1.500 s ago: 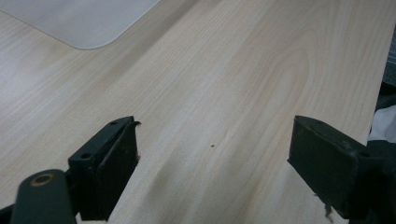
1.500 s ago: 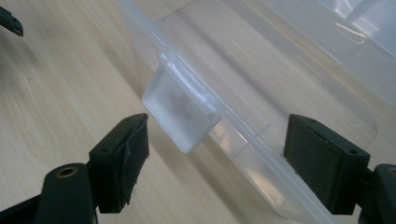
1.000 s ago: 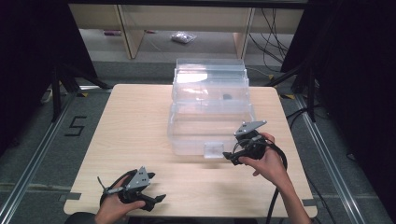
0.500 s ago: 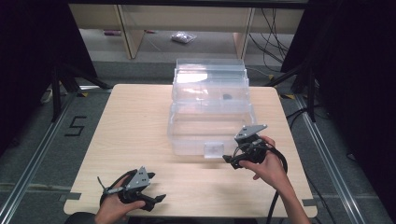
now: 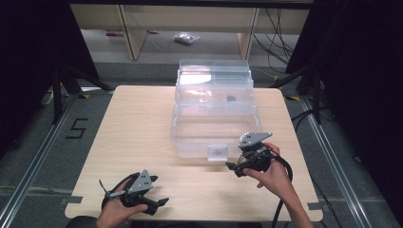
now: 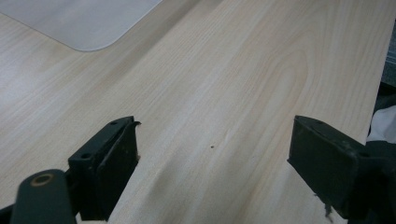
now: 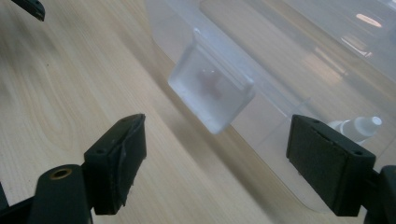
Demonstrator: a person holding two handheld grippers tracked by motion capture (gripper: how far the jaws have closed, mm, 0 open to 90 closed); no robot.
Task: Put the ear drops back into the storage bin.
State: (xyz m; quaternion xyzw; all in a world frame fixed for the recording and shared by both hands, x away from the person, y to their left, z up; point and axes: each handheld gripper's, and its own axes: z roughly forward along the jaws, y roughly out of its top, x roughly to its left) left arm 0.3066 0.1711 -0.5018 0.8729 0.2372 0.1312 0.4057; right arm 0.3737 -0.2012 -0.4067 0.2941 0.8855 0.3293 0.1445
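Left gripper [image 5: 159,203]: at the near left edge of the table [image 5: 138,133], held low in the person's left hand [image 5: 116,213]. In the left gripper view its black jaws stand wide apart over bare pale wood grain, clasping nothing; a corner of a translucent sheet or lid [image 6: 84,21] lies flat on the wood ahead of it.

Right gripper [image 5: 231,166]: near right, held in the right hand [image 5: 271,173], a black cable [image 5: 284,190] trailing off the near edge. Grey three-cornered plate on top. Jaws spread and empty, pointed toward the front of the box, just beside it and not touching.

Clear plastic storage box [image 5: 214,111]: centre of the table, rectangular, glossy, see-through, with rounded corners and a stepped lid. A squarish frosted latch [image 7: 212,91] hangs from its near wall, directly in line between the right jaws. Through the wall, a small white bottle [image 7: 357,128] with a nozzle cap lies inside, at the right.

Table: light wood laminate, rounded corners.

Beyond: grey floor, a "5" marked [image 5: 78,128] at left, wooden shelf legs, and a small clear bag [image 5: 186,38] on the floor.
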